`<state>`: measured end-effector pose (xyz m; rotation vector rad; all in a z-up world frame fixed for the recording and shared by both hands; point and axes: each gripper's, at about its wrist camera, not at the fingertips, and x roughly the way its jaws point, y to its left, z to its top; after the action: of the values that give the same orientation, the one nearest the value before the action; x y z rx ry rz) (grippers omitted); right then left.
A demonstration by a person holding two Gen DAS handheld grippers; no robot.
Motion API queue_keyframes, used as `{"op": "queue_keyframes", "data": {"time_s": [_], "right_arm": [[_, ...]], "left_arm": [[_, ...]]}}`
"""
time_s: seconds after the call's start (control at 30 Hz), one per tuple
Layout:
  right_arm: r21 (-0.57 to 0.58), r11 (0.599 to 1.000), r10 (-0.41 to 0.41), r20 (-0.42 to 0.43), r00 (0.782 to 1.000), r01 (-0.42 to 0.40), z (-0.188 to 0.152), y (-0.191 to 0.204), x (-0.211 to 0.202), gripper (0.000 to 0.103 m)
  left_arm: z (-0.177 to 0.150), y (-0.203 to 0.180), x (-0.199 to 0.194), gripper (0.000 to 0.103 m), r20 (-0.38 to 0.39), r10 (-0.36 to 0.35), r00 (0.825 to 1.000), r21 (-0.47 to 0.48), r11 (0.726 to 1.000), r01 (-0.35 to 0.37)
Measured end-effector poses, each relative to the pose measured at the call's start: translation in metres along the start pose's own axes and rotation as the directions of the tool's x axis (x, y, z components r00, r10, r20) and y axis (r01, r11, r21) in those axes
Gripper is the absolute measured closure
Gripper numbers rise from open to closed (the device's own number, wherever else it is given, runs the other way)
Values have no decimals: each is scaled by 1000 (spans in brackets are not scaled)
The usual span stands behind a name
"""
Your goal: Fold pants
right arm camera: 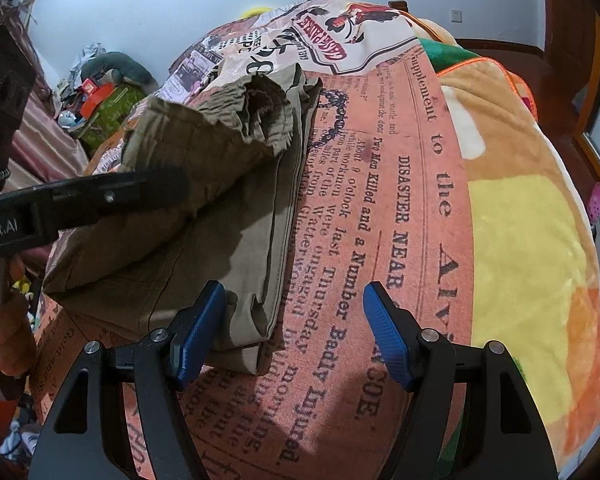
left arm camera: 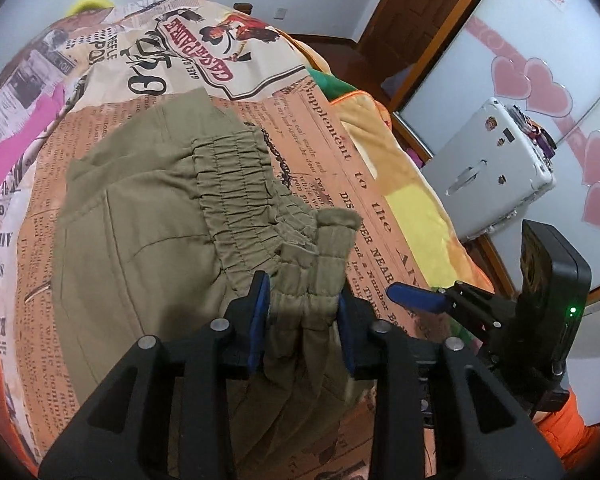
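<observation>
Olive-green pants [left arm camera: 148,208] lie folded on a bed with a newspaper-print cover [left arm camera: 340,152]. My left gripper [left arm camera: 304,312] is shut on a gathered elastic cuff of the pants, lifted above the pile. In the right wrist view the pants [right arm camera: 204,216] lie at left, with the held cuff [right arm camera: 260,108] raised at the far end. My right gripper [right arm camera: 294,332] is open and empty; its left pad is at the near corner of the folded pants, its right pad over the cover. It also shows in the left wrist view [left arm camera: 416,298].
A yellow and orange plush blanket [right arm camera: 520,220] covers the bed's right side. A white suitcase [left arm camera: 496,168] stands by a wardrobe with pink hearts. Pink cloth [left arm camera: 16,152] lies at the left. Clutter [right arm camera: 96,96] sits beyond the bed.
</observation>
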<state>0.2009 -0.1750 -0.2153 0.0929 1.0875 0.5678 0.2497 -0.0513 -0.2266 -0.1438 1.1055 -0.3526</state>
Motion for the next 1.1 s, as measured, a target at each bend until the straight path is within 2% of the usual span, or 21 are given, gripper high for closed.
{"op": "queue_keyframes", "data": {"time_s": [0.1, 0.13, 0.27, 0.33, 0.5, 0.57, 0.77, 0.83, 1.0, 1.1], "right_arm": [[9, 1000, -14, 9, 1000, 14, 1, 1, -4, 35], [14, 1000, -20, 18, 1000, 20, 2, 1, -8, 35], [29, 999, -39, 65, 997, 37, 4, 0, -23, 35], [28, 999, -49, 90, 995, 46, 6, 0, -32, 35], [2, 996, -92, 137, 986, 92, 15, 3, -49, 35], [0, 996, -85, 155, 984, 86, 22, 6, -53, 35], [-62, 995, -65, 215, 974, 80, 39, 30, -61, 35], [-79, 994, -53, 213, 976, 71, 43, 37, -55, 34], [-111, 992, -42, 156, 987, 60, 41, 49, -27, 33], [-112, 991, -63, 95, 993, 74, 33, 49, -7, 33]], "left_arm": [[-1, -1, -2, 53, -13, -3, 1000, -1, 1000, 3], [-2, -1, -3, 45, -17, 0, 1000, -4, 1000, 0], [-7, -2, -15, 43, -5, -5, 1000, -1, 1000, 5], [-10, -1, -28, 42, 33, 16, 999, 14, 1000, -17], [-18, 20, -51, 34, 114, 154, 982, 18, 987, -157], [-25, 34, -51, 34, 95, 198, 976, 5, 980, -199], [-58, 53, -44, 34, 47, 216, 975, -21, 976, -216], [-67, 55, -44, 33, 55, 219, 974, -35, 975, -218], [-70, 72, -54, 32, 66, 153, 986, -116, 983, -145], [-63, 82, -66, 32, 96, 189, 977, -118, 977, -177]]}}
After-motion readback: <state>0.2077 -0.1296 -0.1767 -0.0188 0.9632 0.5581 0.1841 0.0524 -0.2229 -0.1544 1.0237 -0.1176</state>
